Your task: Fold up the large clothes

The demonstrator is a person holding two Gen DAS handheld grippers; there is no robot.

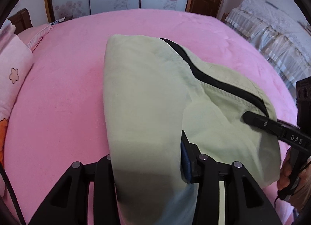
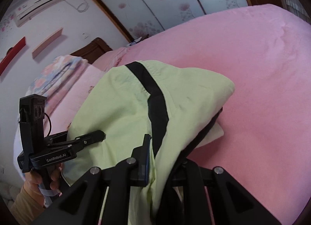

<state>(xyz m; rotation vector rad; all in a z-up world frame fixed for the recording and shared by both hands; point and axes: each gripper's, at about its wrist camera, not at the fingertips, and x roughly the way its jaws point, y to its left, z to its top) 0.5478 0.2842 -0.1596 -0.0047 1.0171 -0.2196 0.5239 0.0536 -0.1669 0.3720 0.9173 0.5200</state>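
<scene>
Cloth (image 1: 147, 96) – light green with a black stripe – hangs over the pink bed (image 1: 58, 89). Your left tongs (image 1: 147, 166) and your right tongs (image 2: 161, 159) both pinch it and hold it up.

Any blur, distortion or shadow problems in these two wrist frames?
Left wrist view: strong fisheye bending of the bed, dark vignette corners, the garment in shadow and smeared nearest the lens. Right wrist view: same curvature, tilted horizon, folded bedding at left motion-blurred, the garment's black stripe fairly sharp.
</scene>
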